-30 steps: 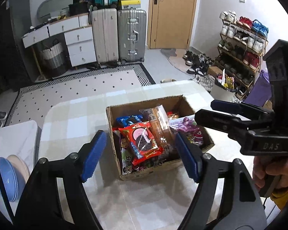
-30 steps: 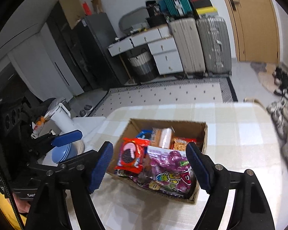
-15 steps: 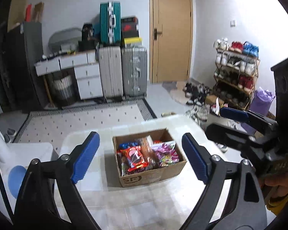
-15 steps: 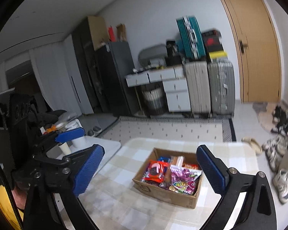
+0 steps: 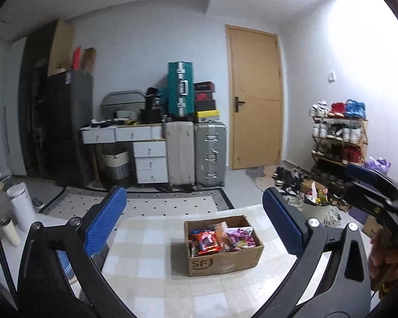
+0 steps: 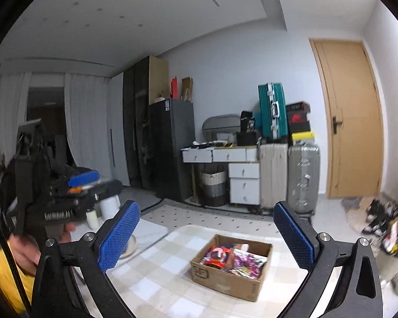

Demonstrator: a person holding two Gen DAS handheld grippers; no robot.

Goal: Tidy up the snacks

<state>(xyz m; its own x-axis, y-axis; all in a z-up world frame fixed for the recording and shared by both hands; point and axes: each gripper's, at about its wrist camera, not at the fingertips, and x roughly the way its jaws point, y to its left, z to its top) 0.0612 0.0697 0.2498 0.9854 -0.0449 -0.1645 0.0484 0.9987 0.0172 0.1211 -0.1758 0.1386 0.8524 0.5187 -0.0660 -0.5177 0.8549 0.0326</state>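
well, both grippers, left gripper [image 5: 193, 222] and right gripper [image 6: 205, 234], gape wide and empty; snacks [image 5: 220, 239] sit packed in the cardboard box [image 5: 223, 262] at lower centre, looks finished, next just set down.

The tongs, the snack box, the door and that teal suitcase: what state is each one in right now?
left tongs: opening wide, nothing between them.
right tongs: opening wide, nothing between them.
cardboard box: top open, standing on the table, untouched.
snack packets: piled inside the box.
door: closed.
teal suitcase: closed, standing upright.
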